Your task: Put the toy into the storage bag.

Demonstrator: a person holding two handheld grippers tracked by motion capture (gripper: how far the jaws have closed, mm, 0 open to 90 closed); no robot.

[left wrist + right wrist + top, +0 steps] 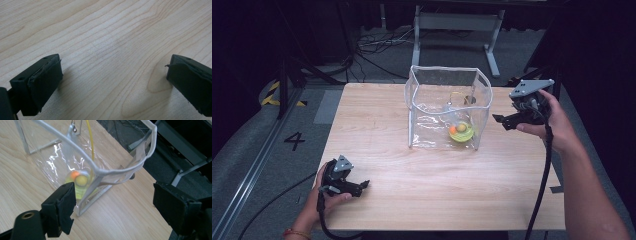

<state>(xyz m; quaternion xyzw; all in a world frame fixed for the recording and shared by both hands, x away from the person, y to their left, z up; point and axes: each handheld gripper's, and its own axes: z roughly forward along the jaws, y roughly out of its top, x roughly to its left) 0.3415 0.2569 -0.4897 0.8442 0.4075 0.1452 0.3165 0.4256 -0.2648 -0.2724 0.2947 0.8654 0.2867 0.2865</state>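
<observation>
Your right gripper (501, 120), jaws spread and empty, approaches the clear bag (447, 107) mid-table, needing to close on its near corner rim, while your left gripper (364, 186) rests wide apart on the table (387, 130).

A clear plastic bag (447, 107) with white-trimmed edges stands upright and open-topped on the table, past centre toward 1 o'clock. Inside, on its floor at the 5 o'clock corner, lies a yellow-green dish (461, 133) holding an orange ball (453, 129) and a yellow ball (461, 128), touching side by side. A thin yellow cord (90, 137) hangs inside the bag above them.
</observation>
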